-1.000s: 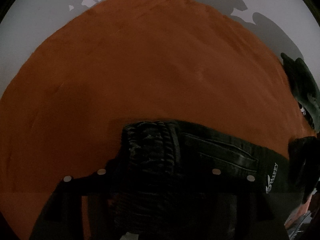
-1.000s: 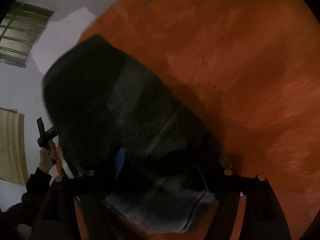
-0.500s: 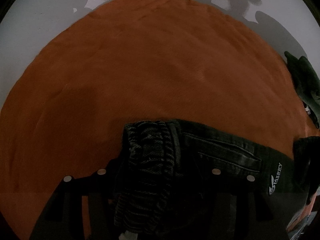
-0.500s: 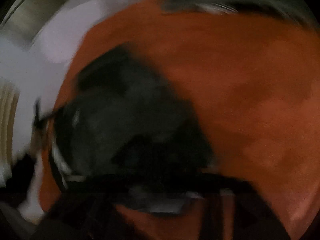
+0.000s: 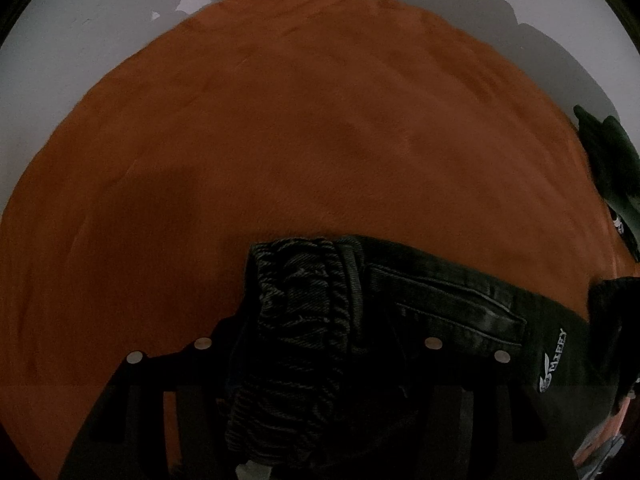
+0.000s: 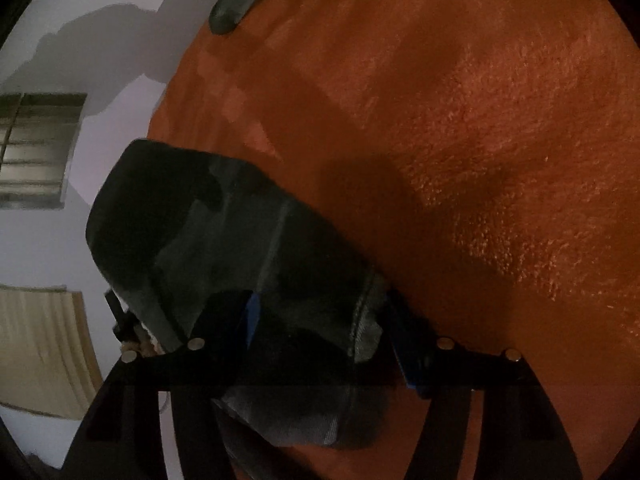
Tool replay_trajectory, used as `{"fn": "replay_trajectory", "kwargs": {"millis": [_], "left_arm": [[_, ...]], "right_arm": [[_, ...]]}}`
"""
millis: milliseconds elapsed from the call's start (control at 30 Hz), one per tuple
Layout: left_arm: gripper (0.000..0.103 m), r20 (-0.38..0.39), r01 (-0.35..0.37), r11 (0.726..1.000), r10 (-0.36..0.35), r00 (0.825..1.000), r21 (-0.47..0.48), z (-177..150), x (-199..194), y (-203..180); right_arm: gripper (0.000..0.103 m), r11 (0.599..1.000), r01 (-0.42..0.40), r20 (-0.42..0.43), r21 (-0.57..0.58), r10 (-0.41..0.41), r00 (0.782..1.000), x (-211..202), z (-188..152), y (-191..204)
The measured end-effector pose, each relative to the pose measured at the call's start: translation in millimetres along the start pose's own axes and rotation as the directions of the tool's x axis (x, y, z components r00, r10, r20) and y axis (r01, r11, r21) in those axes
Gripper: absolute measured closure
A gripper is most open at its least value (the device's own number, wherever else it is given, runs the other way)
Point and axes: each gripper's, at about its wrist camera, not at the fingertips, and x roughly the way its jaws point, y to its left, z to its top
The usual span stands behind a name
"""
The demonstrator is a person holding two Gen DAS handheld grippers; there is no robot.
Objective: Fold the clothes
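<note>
Orange blanket [image 5: 304, 128] underneath, pale wall [image 5: 72, 24] behind, window [image 6: 36, 148].

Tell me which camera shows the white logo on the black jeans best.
Left wrist view: the white logo shows beside the pocket on the black jeans. The right wrist view shows only dark, hanging denim, no logo.

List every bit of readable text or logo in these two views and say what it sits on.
White embroidered lettering beside a small white emblem on the black jeans, near the pocket, left wrist view: too small and distorted to read with confidence.
White print on the dark garment at the right edge: unreadable.
Right wrist view: no text visible on the denim or the orange cover.
</note>
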Motion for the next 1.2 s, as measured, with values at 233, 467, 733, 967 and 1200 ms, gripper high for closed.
{"fn": "replay_trajectory", "kwargs": {"millis": [233, 467, 733, 967, 1200], "left_arm": [[0.044, -0.001, 0.0, 1.0, 0.0, 1.0, -0.01, 8.7, 12.7, -10.2], [0.043, 0.008, -0.015, 1.0, 0.016, 1.0, -0.011, 11.3, 16.2, -15.7], [0.042, 0.009, -0.02, 1.0, 0.02, 1.0, -0.022, 16.4, 21.9, -20.4], [0.041, 0.015, -0.005, 0.999, 0.006, 1.0, -0.033, 21.3, 28.0, -20.7], [0.041, 0.011, -0.01, 0.999, 0.01, 1.0, -0.034, 25.0, 27.4, -27.6]], "right_arm": [[0.093, 0.979, 0.073, 0.21, -0.193, -0.031, 0.977, -36.3, -34.6, 61.8], [0.096, 0.796, 0.003, -0.032, -0.605, -0.028, 0.999, -4.3, -146.9, 157.8], [0.083, 0.784, -0.233, -0.384, -0.575, -0.007, 0.923, 34.9, -182.5, 182.1], [0.029, 0.906, -0.226, -0.141, -0.359, 0.187, 0.972, -11.3, -74.9, 139.7], [0.029, 0.956, -0.142, -0.105, -0.255, 0.118, 0.987, 49.3, -24.7, 111.5]]}}
